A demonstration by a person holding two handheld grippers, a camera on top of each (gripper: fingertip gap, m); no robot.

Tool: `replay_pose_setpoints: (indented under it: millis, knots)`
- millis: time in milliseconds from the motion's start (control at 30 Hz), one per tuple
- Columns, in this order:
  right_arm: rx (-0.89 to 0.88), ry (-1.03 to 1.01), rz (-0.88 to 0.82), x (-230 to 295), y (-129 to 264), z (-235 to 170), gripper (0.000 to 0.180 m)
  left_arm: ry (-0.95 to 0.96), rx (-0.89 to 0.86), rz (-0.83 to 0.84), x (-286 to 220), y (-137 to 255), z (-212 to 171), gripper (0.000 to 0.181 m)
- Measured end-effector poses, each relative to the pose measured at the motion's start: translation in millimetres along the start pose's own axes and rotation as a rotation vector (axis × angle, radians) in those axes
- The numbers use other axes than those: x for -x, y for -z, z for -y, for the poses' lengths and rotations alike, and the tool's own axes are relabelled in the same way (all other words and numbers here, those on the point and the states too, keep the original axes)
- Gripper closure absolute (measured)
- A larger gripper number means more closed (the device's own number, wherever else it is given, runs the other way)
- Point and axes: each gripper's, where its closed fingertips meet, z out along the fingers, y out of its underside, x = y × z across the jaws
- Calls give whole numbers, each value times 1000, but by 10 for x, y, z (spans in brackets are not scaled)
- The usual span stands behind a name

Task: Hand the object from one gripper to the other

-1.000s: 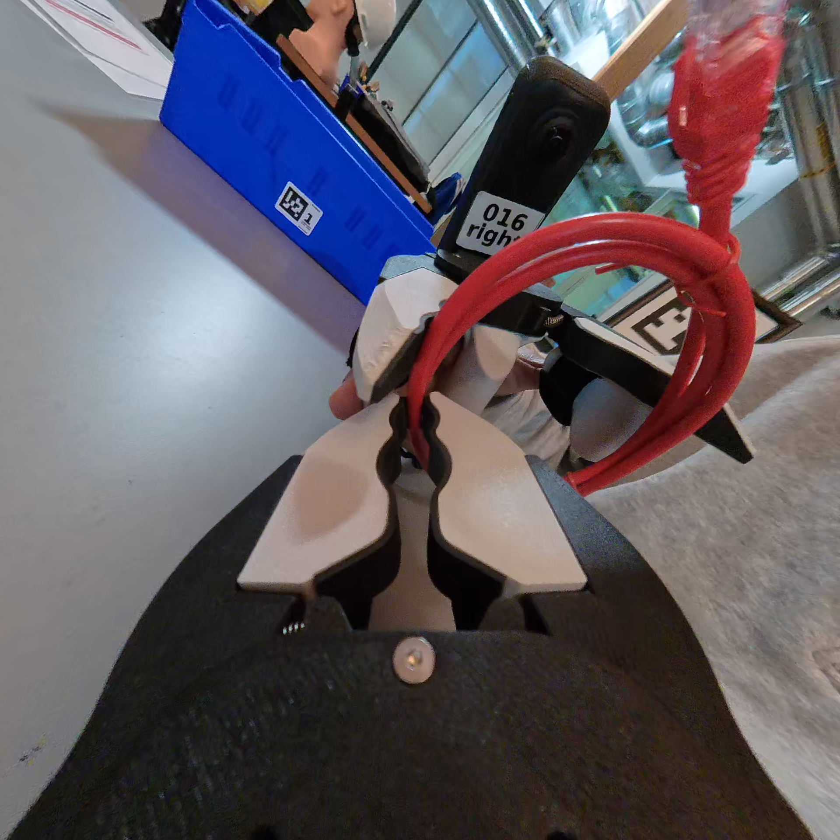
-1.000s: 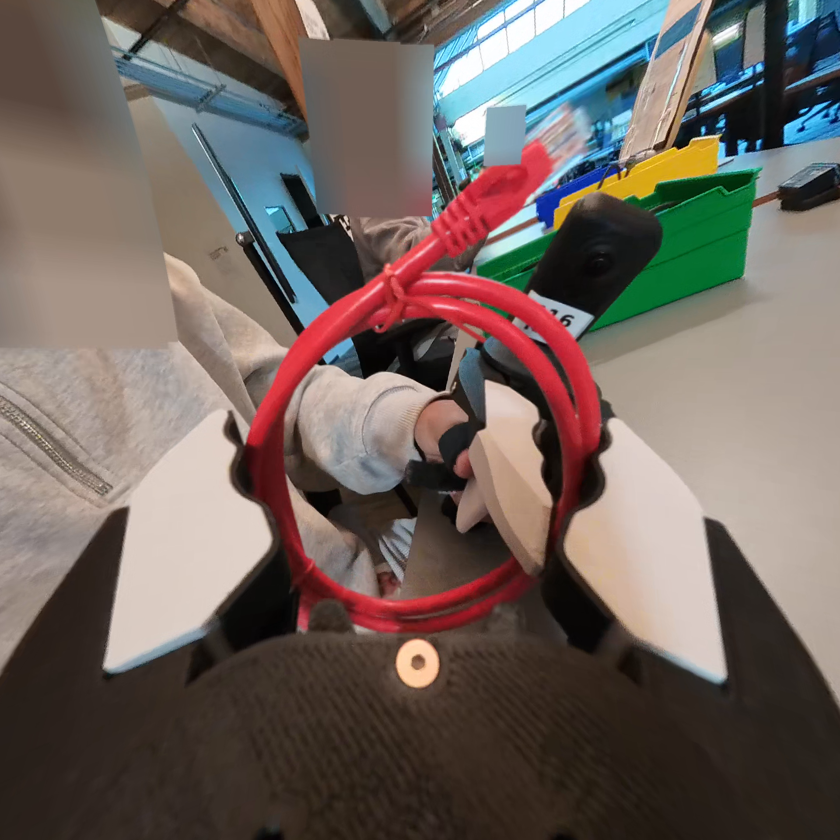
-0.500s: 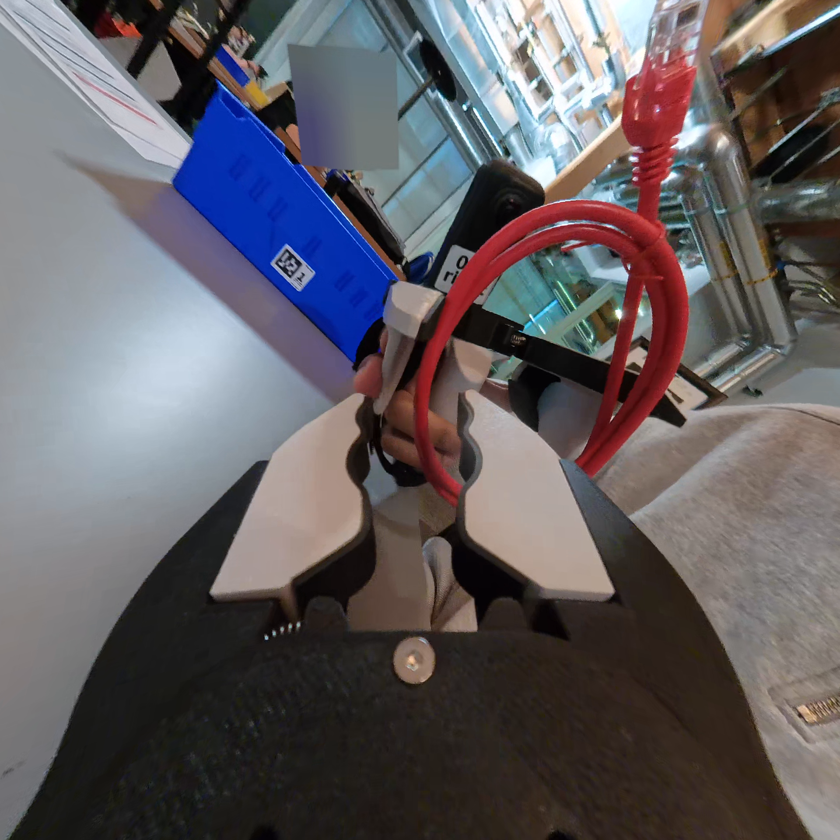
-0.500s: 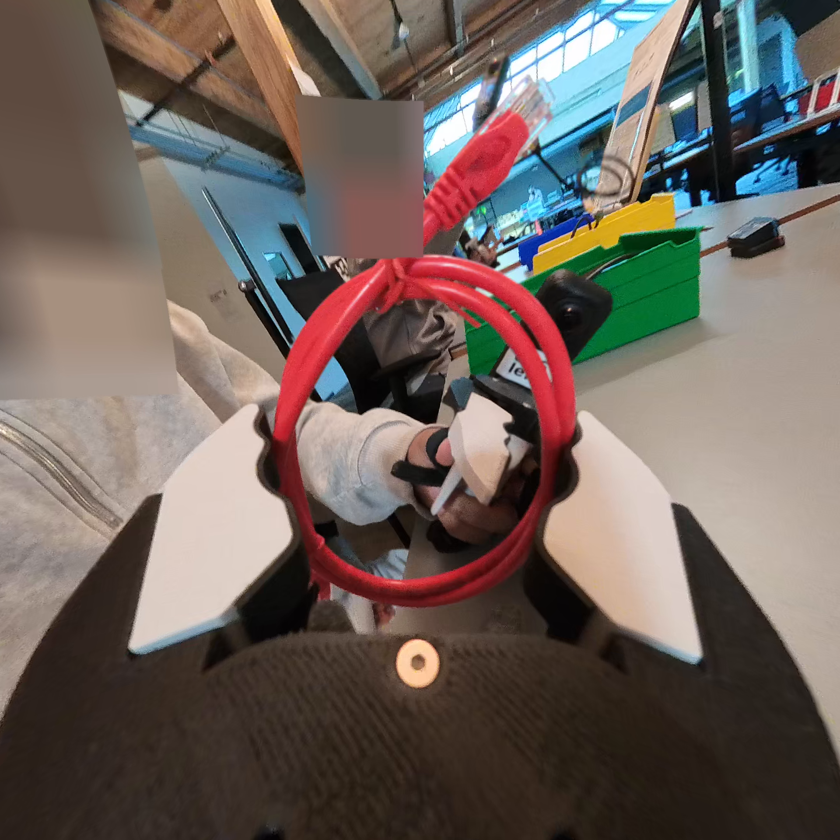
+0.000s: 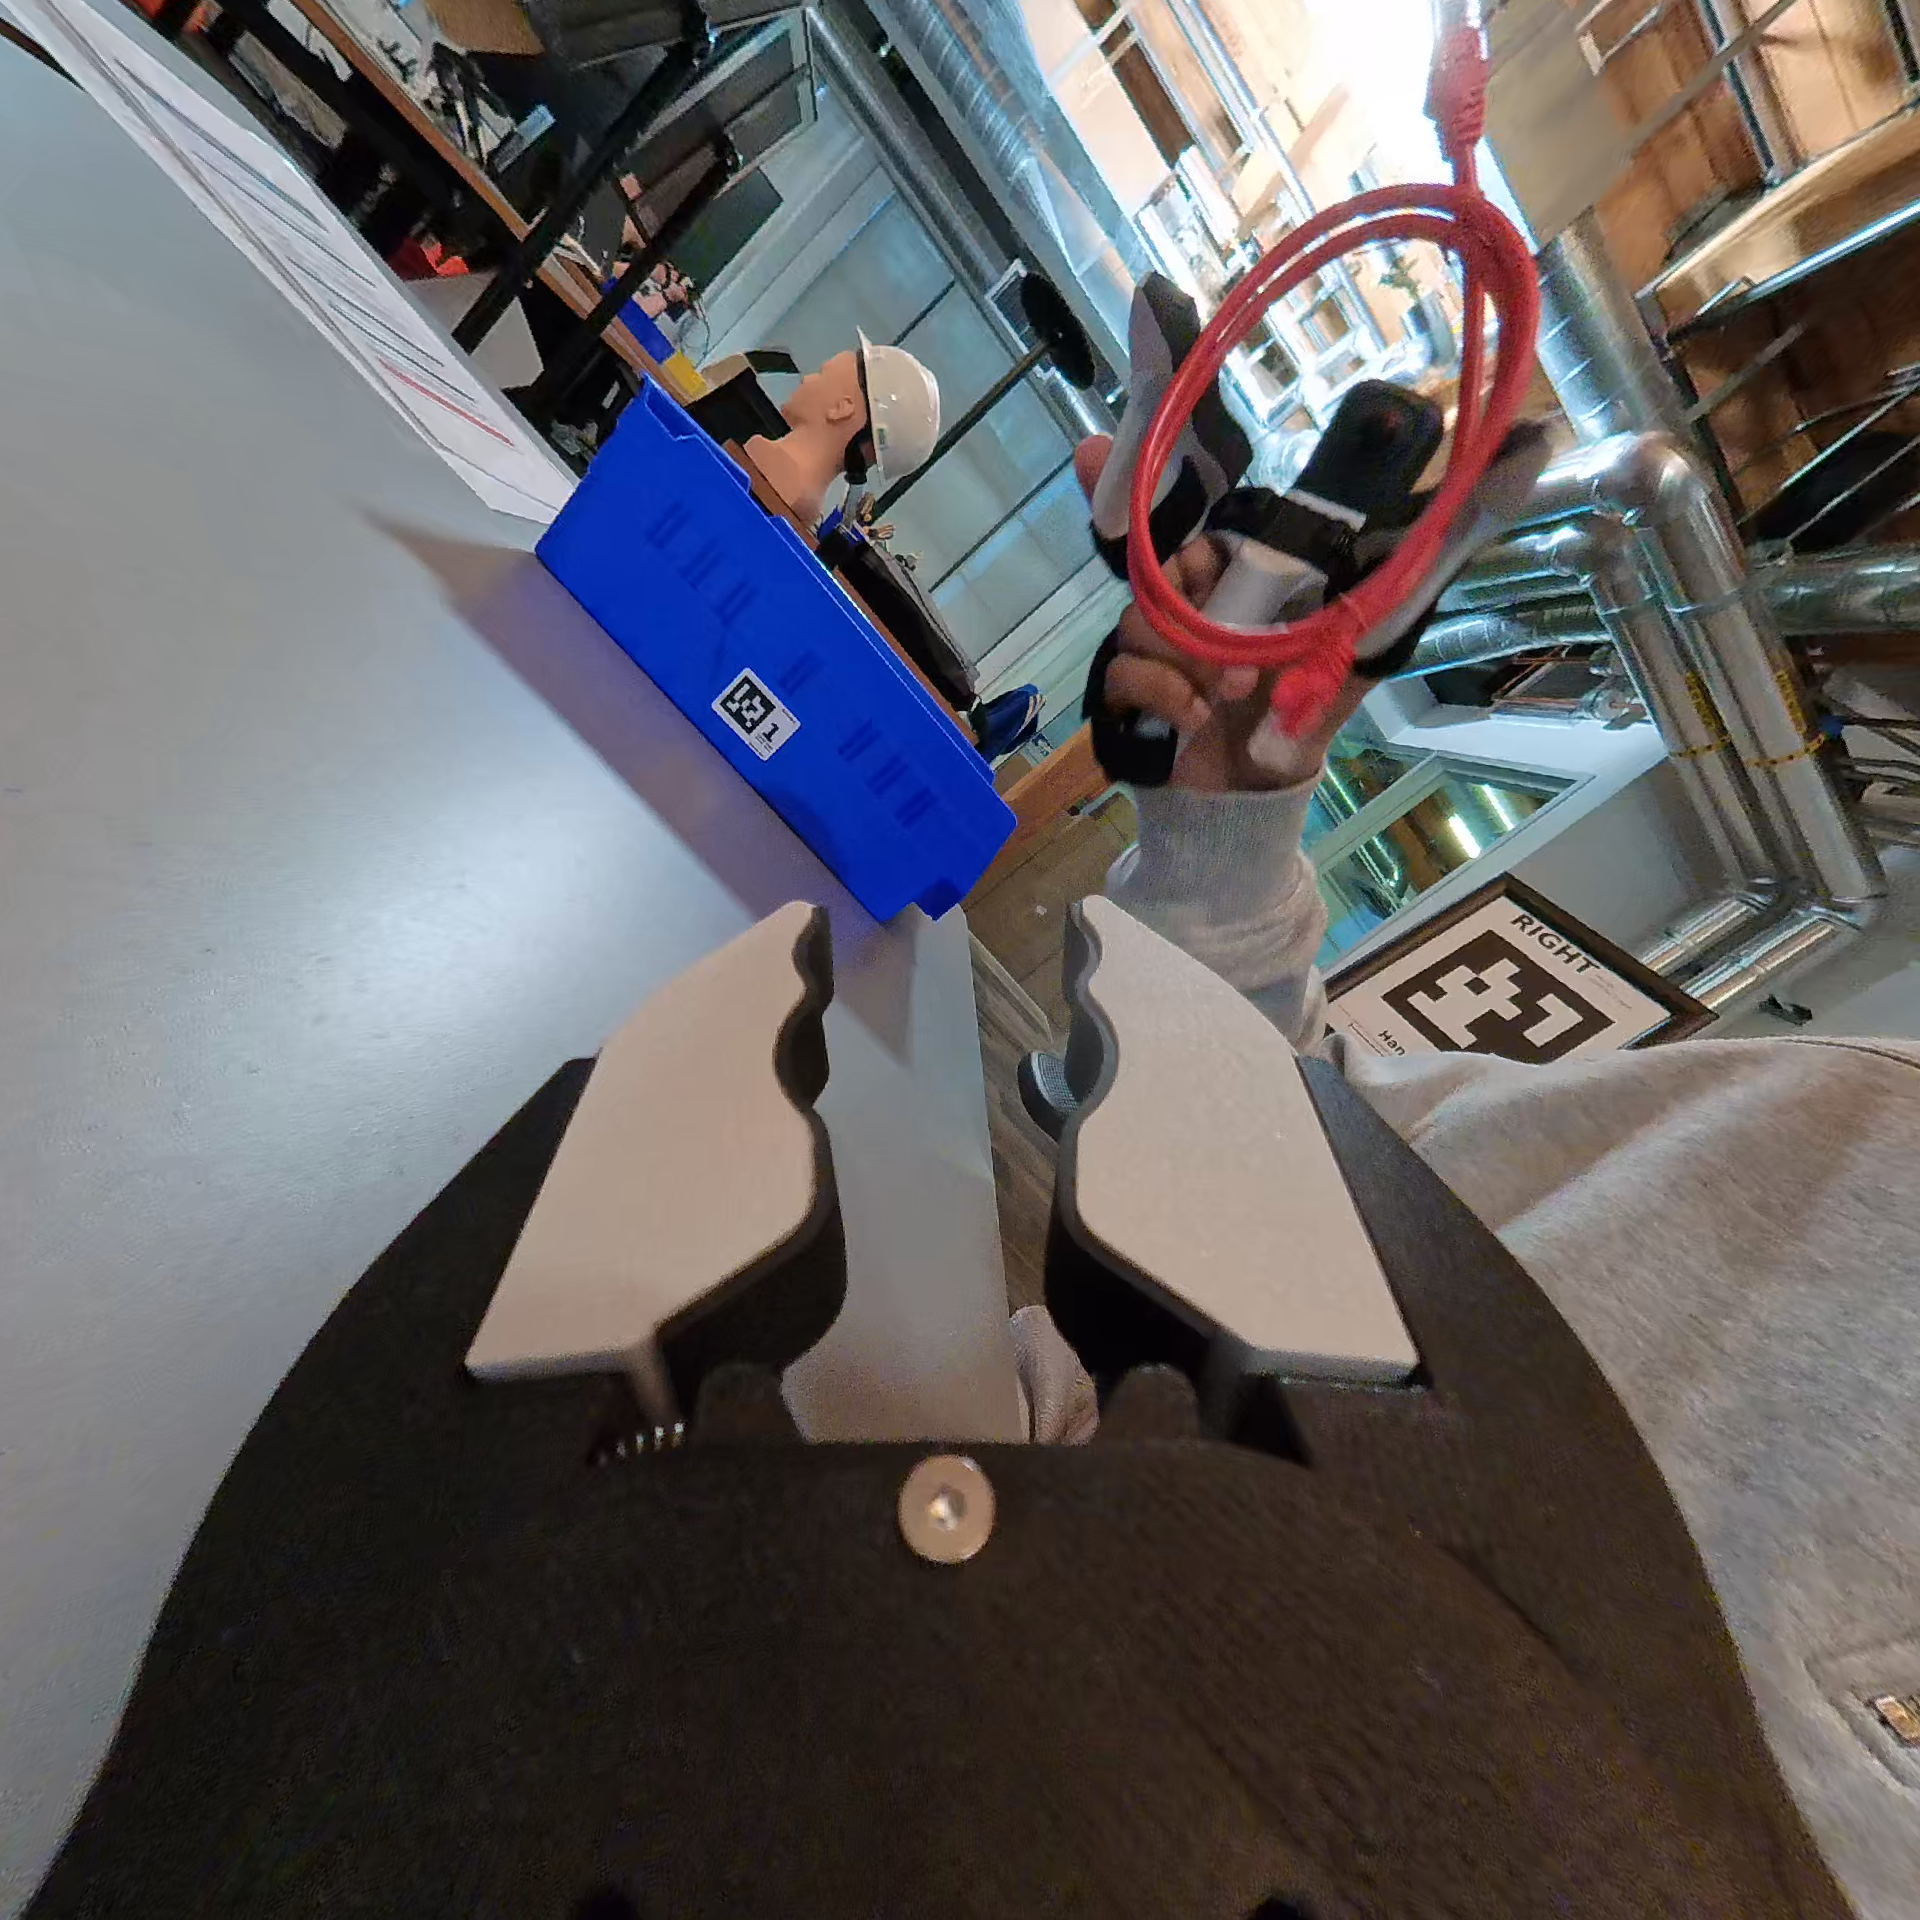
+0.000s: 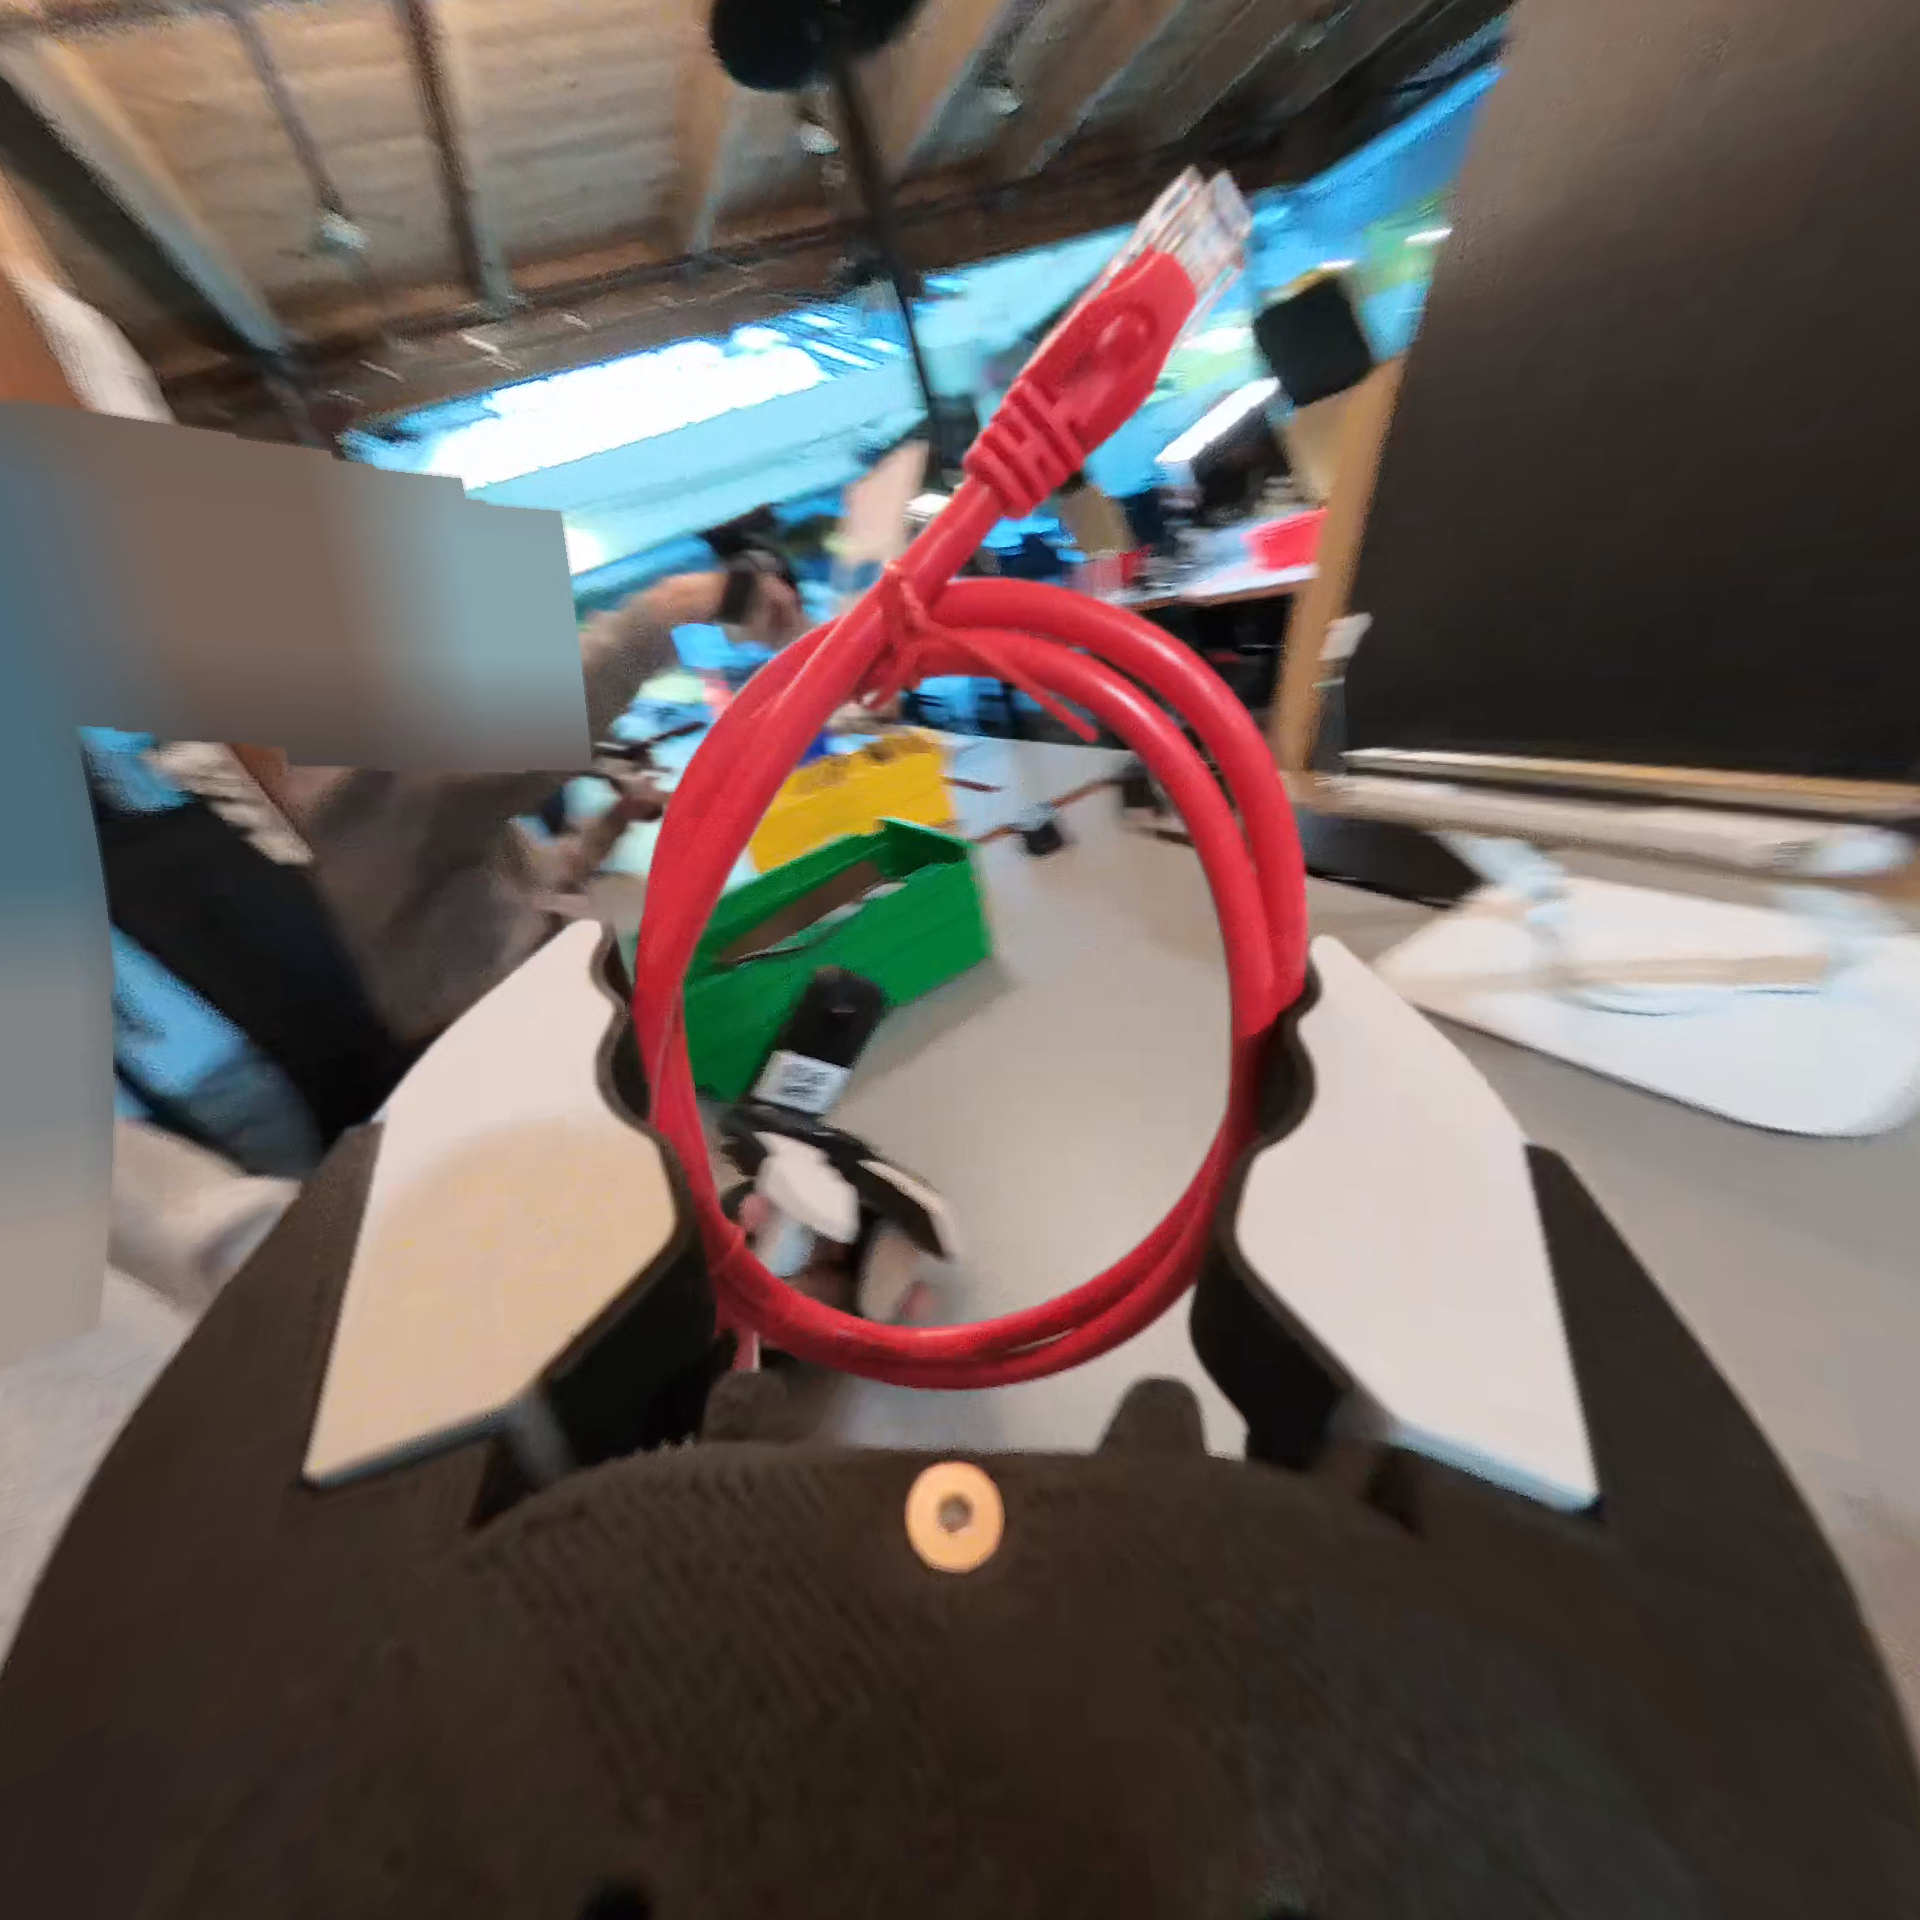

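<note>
Right gripper (image 6: 961, 1049) has the coiled red cable (image 6: 1262, 894) between its fingers, the loop wedged against the notches of both white pads (image 6: 499, 1174), one plug sticking up past the tips. Jaws stand wide, braced by the coil. Left gripper (image 5: 945, 966) is parted with nothing between the fingers, just the grey table (image 5: 208, 831) edge showing through the gap.

Left wrist view only: blue bin (image 5: 769, 675) ahead-left of the tips, bearing a square black-and-white marker tag; a framed marker board (image 5: 1496, 997) to the right of the tips; a dummy head in a white hard hat (image 5: 899, 400) behind the bin. It also shows the right gripper (image 5: 1320, 499) from outside, raised above and right of the left tips, cable (image 5: 1174, 499) ringed around it.

Right wrist view only: green bin (image 6: 894, 925) and yellow bin (image 6: 862, 800) seen through the coil, plus the left gripper (image 6: 831, 1195) low inside the loop, small and blurred.

Change: a second ago the left fingers were pinched on the cable strand; half a second ago they had loosened, cable against the right finger; now they are clear of it and the grippers are well apart.

Writing on tags and board left out.
</note>
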Motion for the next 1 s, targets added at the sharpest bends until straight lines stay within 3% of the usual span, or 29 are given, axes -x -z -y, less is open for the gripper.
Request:
replay_pose_setpoints:
  millis: [167, 300, 367, 533, 633, 800, 900, 1000]
  knots:
    - [184, 176, -574, -938, 1000, 303, 60, -13, 30, 5, 2, -32, -55, 139]
    - [540, 132, -1073, -1798, 2129, -93, 60, -12, 37, 2, -10, -52, -79, 140]
    - [695, 44, -1159, -1978, 2468, -384, 58, -16, 41, 4, -12, -56, -86, 140]
    - [913, -92, -1193, -2208, 2752, -951, 47, -19, 49, 9, -7, -65, -99, 141]
    - [910, -71, -1209, -2222, 2732, -910, 44, -21, 48, 9, -9, -60, -95, 142]
    - [648, 58, -1128, -2035, 2338, -367, 47, -12, 43, 7, 0, -52, -86, 142]
    - [457, 129, -957, -1682, 1833, -25, 57, -10, 39, 8, 2, -49, -78, 142]
    - [256, 177, -681, -1131, 1153, 204, 72, -14, 37, 13, 4, -46, -70, 142]
